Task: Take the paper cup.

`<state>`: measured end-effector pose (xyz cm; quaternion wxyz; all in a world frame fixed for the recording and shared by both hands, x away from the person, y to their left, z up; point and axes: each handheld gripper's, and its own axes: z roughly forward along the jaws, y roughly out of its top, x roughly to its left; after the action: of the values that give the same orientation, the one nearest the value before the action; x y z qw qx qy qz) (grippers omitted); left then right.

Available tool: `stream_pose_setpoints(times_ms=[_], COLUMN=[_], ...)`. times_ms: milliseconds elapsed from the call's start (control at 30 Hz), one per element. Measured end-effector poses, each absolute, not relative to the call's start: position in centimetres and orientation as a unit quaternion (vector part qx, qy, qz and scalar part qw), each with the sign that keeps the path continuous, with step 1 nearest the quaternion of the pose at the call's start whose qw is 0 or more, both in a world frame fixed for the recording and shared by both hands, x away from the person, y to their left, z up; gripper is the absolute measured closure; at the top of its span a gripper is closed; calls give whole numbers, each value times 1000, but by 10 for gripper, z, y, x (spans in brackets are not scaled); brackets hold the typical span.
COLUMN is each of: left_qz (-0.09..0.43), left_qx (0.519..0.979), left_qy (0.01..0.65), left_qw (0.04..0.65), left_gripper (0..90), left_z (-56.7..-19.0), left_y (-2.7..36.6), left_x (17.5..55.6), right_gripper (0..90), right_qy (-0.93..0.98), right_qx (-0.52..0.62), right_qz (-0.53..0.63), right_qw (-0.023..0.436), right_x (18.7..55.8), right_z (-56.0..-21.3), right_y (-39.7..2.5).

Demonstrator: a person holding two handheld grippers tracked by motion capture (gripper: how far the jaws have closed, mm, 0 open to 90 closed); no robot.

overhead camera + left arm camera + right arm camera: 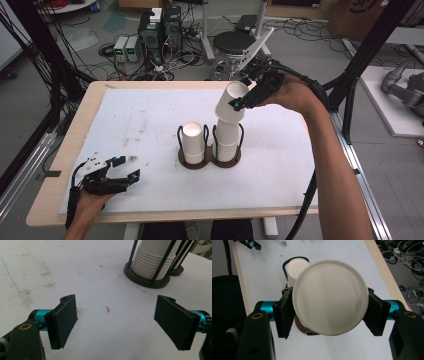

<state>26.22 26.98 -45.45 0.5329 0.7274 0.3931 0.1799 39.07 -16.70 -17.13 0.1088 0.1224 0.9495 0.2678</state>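
The right gripper (329,312) clamps a smooth, round white paper cup (329,296) — tilted over the wire holder's (210,161) right-hand stack (226,142); the left gripper (117,322) gapes empty.

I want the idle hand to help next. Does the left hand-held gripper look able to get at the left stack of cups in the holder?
Probably yes. The left hand-held gripper is open, facing the left stack of cups across bare white table cover. Only the holder's black bars ring the stack.
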Motion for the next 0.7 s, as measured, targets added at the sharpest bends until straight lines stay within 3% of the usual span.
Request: stream_pose_setpoints(times_ms=[700], left_qz=[181], left_qx=[727], left_qy=[394], left_qw=[533], left_gripper=[187], left_z=[-454], left_y=[270], left_x=[262], right_gripper=[348], right_qy=[928], right_qx=[123], right_qz=[328], right_qw=[128], right_x=[355], right_z=[-153], right_y=[-217])
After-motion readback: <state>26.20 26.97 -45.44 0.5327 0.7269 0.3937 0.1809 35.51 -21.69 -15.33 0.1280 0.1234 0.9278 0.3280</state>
